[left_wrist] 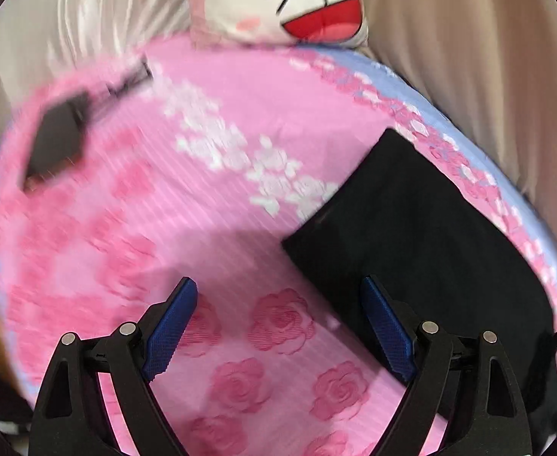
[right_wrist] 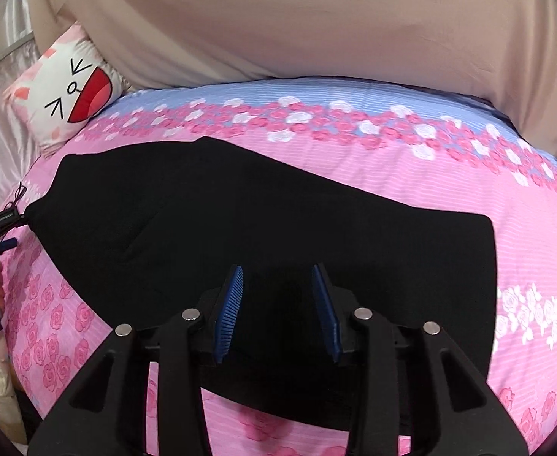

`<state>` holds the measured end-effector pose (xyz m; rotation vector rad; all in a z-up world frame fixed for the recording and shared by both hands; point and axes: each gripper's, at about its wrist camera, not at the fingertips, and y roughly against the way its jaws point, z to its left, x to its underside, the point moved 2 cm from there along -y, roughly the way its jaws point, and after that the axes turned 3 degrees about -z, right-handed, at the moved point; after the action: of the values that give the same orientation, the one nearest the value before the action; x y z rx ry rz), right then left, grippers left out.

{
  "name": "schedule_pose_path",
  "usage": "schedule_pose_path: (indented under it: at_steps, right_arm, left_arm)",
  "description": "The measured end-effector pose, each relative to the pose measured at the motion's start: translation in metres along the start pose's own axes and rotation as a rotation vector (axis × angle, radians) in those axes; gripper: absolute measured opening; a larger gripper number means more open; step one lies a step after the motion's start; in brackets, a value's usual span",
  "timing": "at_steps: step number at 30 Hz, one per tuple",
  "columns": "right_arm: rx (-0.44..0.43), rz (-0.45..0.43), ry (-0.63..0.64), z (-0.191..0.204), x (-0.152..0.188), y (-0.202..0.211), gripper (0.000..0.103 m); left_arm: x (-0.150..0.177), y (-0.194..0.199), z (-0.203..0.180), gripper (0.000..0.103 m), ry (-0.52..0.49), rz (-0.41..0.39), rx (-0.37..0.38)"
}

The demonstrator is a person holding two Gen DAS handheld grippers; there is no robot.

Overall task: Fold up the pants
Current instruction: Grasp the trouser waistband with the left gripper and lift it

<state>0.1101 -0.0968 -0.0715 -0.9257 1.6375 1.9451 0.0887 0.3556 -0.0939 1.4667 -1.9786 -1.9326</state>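
Note:
The black pants [right_wrist: 263, 220] lie flat, folded, on the pink rose-print bed cover [right_wrist: 537, 235]. In the left wrist view they [left_wrist: 422, 235] lie to the right. My left gripper [left_wrist: 278, 292] is open and empty above the cover, just left of the pants' edge. It also shows at the far left of the right wrist view [right_wrist: 0, 228], beside the pants' left end. My right gripper [right_wrist: 277, 277] is open and empty, hovering over the near part of the pants.
A white cartoon-face pillow [left_wrist: 293, 0] leans at the head of the bed [right_wrist: 73, 95]. Beige curtain [right_wrist: 316, 19] hangs behind the bed. A dark flat object [left_wrist: 57, 144] lies on the cover at the far left, blurred.

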Motion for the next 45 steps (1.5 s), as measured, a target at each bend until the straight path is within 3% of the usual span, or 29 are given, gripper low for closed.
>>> schedule_pose_path:
  at_steps: [4,7,8,9,10,11,15,20,24,26,30,38,41,45]
  right_arm:
    - [0.007,0.006,0.010,0.006,-0.001,-0.002,0.037]
    - [0.011,0.004,0.004,0.005,-0.002,-0.001,0.037]
    - [0.015,0.003,0.000,0.003,-0.002,0.000,0.037]
    - [0.016,0.003,-0.003,0.001,-0.001,0.000,0.037]
    - [0.017,0.003,-0.005,-0.001,-0.001,0.000,0.037]
    - [0.020,0.001,-0.011,-0.004,0.000,0.001,0.037]
    - [0.029,-0.011,-0.039,-0.020,0.001,0.005,0.037]
    - [0.052,-0.040,-0.094,-0.051,0.004,0.016,0.037]
    - [0.082,-0.063,-0.151,-0.085,0.011,0.027,0.050]
    - [0.091,-0.075,-0.182,-0.102,0.016,0.035,0.050]
    - [0.105,-0.095,-0.227,-0.134,0.025,0.049,0.050]
    - [0.112,-0.116,-0.287,-0.176,0.039,0.063,0.050]
    - [0.110,-0.121,-0.310,-0.187,0.044,0.066,0.050]
    - [0.109,-0.124,-0.324,-0.198,0.050,0.070,0.050]
  left_arm:
    - [0.001,-0.006,-0.018,0.086,-0.026,-0.031,-0.017]
    - [-0.007,-0.015,-0.028,0.077,-0.035,-0.050,0.008]
    - [-0.009,-0.017,-0.030,0.048,-0.042,-0.056,0.030]
    - [-0.011,-0.015,-0.034,0.040,-0.052,-0.074,0.031]
    - [-0.014,-0.013,-0.035,0.016,-0.055,-0.093,0.045]
    - [-0.017,-0.012,-0.036,0.014,-0.055,-0.094,0.068]
    - [-0.025,0.020,-0.065,0.013,-0.126,-0.169,0.109]
    - [-0.007,0.094,-0.154,0.013,-0.327,-0.259,0.292]
    - [0.033,0.140,-0.234,0.013,-0.509,-0.291,0.413]
    - [0.059,0.153,-0.271,0.013,-0.584,-0.296,0.449]
    - [0.116,0.163,-0.336,0.013,-0.702,-0.235,0.540]
    - [0.229,0.152,-0.405,0.013,-0.930,-0.081,0.584]
    - [0.263,0.140,-0.418,0.013,-0.999,-0.054,0.551]
    - [0.281,0.124,-0.424,0.013,-1.038,-0.045,0.497]
